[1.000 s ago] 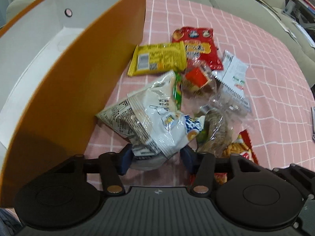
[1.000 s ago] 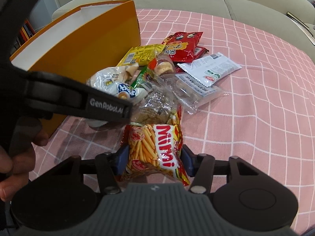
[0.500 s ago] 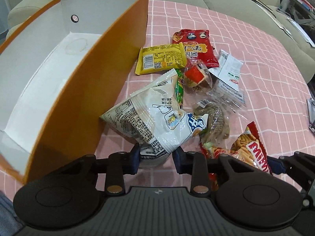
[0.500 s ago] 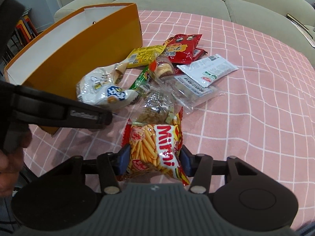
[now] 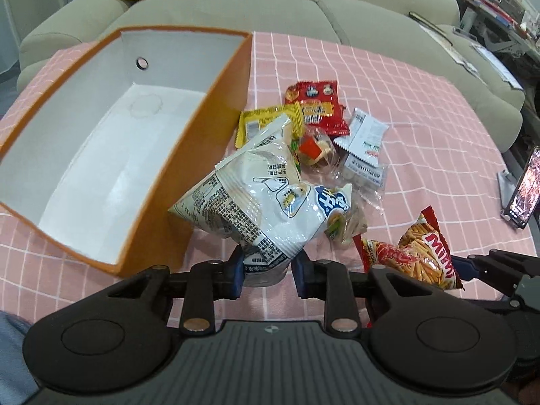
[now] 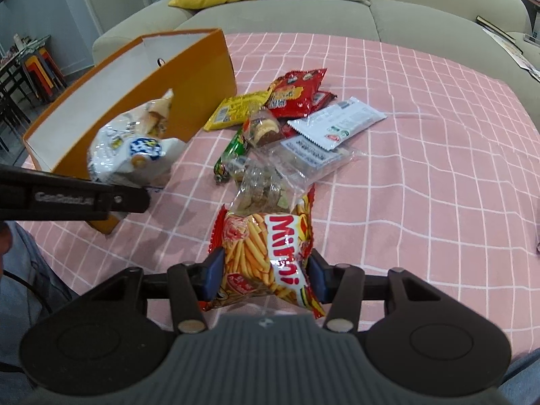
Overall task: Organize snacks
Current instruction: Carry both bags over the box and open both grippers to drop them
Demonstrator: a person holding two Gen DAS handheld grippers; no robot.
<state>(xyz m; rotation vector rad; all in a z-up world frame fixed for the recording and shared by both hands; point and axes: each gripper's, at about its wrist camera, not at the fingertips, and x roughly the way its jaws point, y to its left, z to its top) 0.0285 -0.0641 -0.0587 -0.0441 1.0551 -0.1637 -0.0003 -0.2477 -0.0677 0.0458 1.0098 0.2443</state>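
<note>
My left gripper (image 5: 266,271) is shut on a white snack bag (image 5: 256,199) and holds it above the table, next to the near corner of the orange box (image 5: 206,128), whose white inside holds nothing. My right gripper (image 6: 265,276) is shut on a red Mimi fries bag (image 6: 270,253), lifted off the cloth. Both bags show in the other views, white bag (image 6: 131,148) and Mimi bag (image 5: 418,249). Several loose snacks lie in a pile right of the box: a yellow packet (image 5: 266,121), a red packet (image 5: 315,106) and a white sachet (image 5: 366,133).
The table has a pink checked cloth (image 6: 422,155). A clear bag of biscuits (image 6: 260,192) and a green packet (image 6: 233,152) lie in the pile. A phone on a stand (image 5: 521,189) is at the right edge. A grey sofa (image 6: 337,10) with a yellow cushion stands behind.
Both grippers have risen and pulled back with their bags. The left gripper closed tighter on the white bag and lifted it to the height of the box rim.
</note>
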